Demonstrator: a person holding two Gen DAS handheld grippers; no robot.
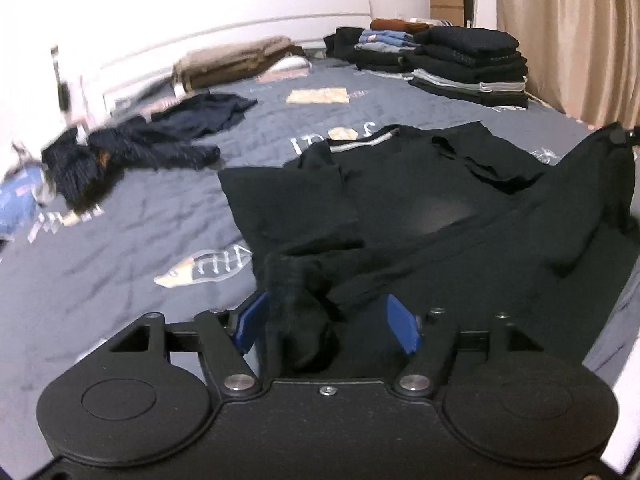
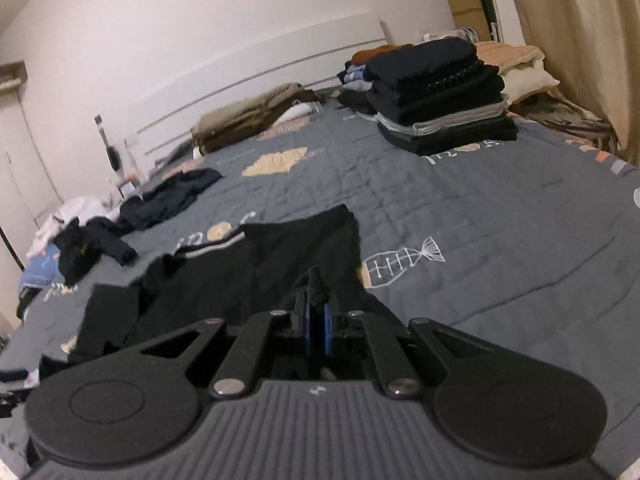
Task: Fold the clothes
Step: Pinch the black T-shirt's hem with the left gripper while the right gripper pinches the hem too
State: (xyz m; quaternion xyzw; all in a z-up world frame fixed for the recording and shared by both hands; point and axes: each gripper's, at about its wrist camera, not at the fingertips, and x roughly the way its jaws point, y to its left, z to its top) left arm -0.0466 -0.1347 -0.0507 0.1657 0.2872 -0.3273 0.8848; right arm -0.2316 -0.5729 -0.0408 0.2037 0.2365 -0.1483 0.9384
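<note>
A black garment (image 1: 420,200) with a grey-striped band lies spread on the grey quilt (image 1: 120,264). My left gripper (image 1: 327,306) stands open, its blue pads (image 1: 404,326) wide apart. A bunched corner of the garment sits between them, against the left pad. My right gripper (image 2: 316,304) is shut on another edge of the black garment (image 2: 248,280), and a tuft of cloth pokes up from between its pads. In the left wrist view, that edge is held lifted at the far right, where the right gripper's tip (image 1: 618,136) shows.
Two stacks of folded clothes (image 1: 468,64) (image 2: 440,96) stand at the far right of the bed. Loose dark clothes (image 1: 132,152) (image 2: 168,200) lie at the left. An olive bundle (image 2: 248,116) rests by the white headboard. A beige curtain (image 1: 568,40) hangs at the right.
</note>
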